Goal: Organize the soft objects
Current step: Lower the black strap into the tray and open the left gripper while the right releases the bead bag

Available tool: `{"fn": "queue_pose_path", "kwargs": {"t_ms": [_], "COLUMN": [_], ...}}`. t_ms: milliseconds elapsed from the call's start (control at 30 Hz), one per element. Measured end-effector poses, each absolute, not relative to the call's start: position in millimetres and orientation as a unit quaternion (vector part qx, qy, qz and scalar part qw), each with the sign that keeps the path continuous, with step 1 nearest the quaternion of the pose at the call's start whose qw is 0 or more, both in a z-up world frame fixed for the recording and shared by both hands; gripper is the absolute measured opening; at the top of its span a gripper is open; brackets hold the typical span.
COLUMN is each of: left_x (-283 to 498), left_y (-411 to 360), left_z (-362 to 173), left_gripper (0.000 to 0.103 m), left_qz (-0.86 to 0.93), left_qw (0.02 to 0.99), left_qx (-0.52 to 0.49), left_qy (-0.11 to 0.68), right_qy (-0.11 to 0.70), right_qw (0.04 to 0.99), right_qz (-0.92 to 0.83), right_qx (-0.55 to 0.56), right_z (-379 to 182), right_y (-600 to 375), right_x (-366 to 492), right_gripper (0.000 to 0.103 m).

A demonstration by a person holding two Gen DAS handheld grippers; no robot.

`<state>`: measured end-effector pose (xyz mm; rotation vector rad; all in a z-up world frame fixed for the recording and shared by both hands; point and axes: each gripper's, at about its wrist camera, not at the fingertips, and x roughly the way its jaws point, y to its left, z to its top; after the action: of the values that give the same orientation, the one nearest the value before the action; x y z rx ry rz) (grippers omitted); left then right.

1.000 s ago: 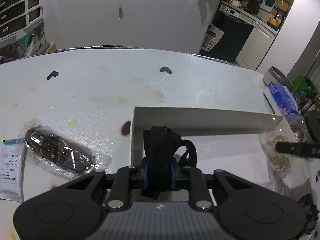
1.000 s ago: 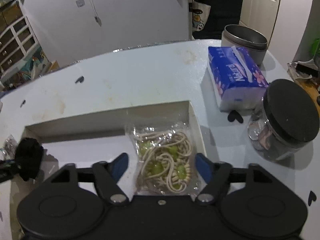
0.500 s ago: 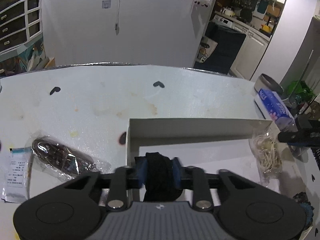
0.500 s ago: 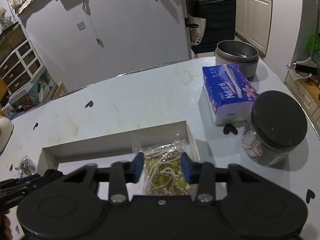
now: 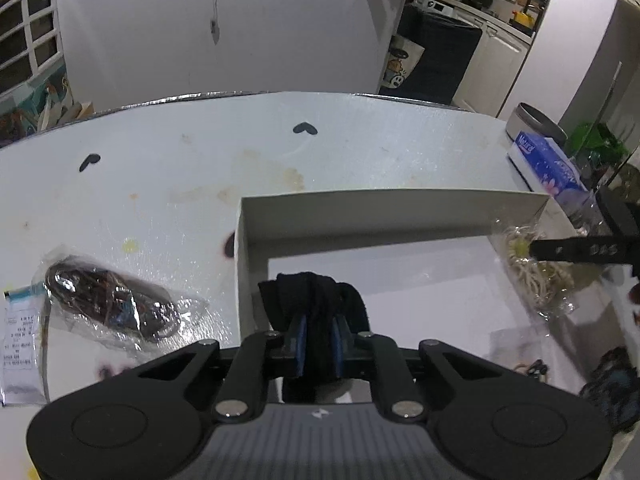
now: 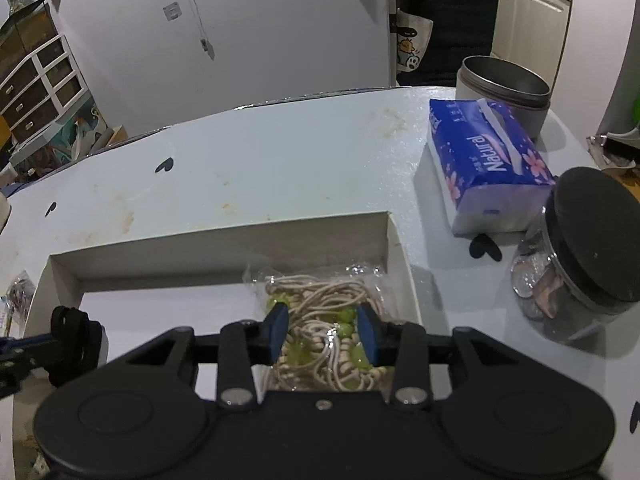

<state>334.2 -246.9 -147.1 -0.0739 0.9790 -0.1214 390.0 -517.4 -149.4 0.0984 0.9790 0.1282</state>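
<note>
Right fingers (image 6: pixel 364 332) now closed on clear cord bag (image 6: pixel 324 320), beige loops, green beads

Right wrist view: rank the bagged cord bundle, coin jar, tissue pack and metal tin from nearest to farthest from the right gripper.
1. Bagged cord bundle, between the right gripper fingers, in the white box.
2. Coin jar, to the right on the table.
3. Tissue pack, beyond the jar.
4. Metal tin, behind the pack near the far edge.
</note>
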Motion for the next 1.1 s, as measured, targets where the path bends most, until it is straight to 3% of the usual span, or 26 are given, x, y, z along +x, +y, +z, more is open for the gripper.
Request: {"fn": "queue_pose_path", "kwargs": {"t_ms": [333,700,767,900,1033,1100], "left_x": [328,294,287,270,253,244], "left_y": [-245,-253,-255,-257,-258,-259], "left_z": [-131,-89,-81,-67,-56,-53], "left_gripper": [0.016,0.057,0.070,0.080,0.098,0.101], "left_qz": [-0.070,-0.087,-0.087,-0.088,-0.084,-0.082], "left_qw": [0.888,0.901,0.905,0.912,0.918,0.921], "left_qx": [-0.047,-0.057,-0.056,-0.057,-0.058,-0.058], "left_qy": [0.452,0.421,0.414,0.396,0.382,0.377], "right_qy": [0.453,0.405,0.398,0.378,0.361,0.353], "right_qw": [0.884,0.908,0.911,0.920,0.927,0.931], "right_qz": [0.064,0.073,0.074,0.074,0.075,0.076], "right_qx": [0.095,0.081,0.079,0.067,0.062,0.060], "right_z": [-120,-80,-74,-62,-53,-49], "right_y": [-530,-532,-531,-528,-528,-528], "right_x": [361,314,304,283,263,253], "right_gripper": [0.048,0.063,0.065,0.070,0.075,0.077]}}
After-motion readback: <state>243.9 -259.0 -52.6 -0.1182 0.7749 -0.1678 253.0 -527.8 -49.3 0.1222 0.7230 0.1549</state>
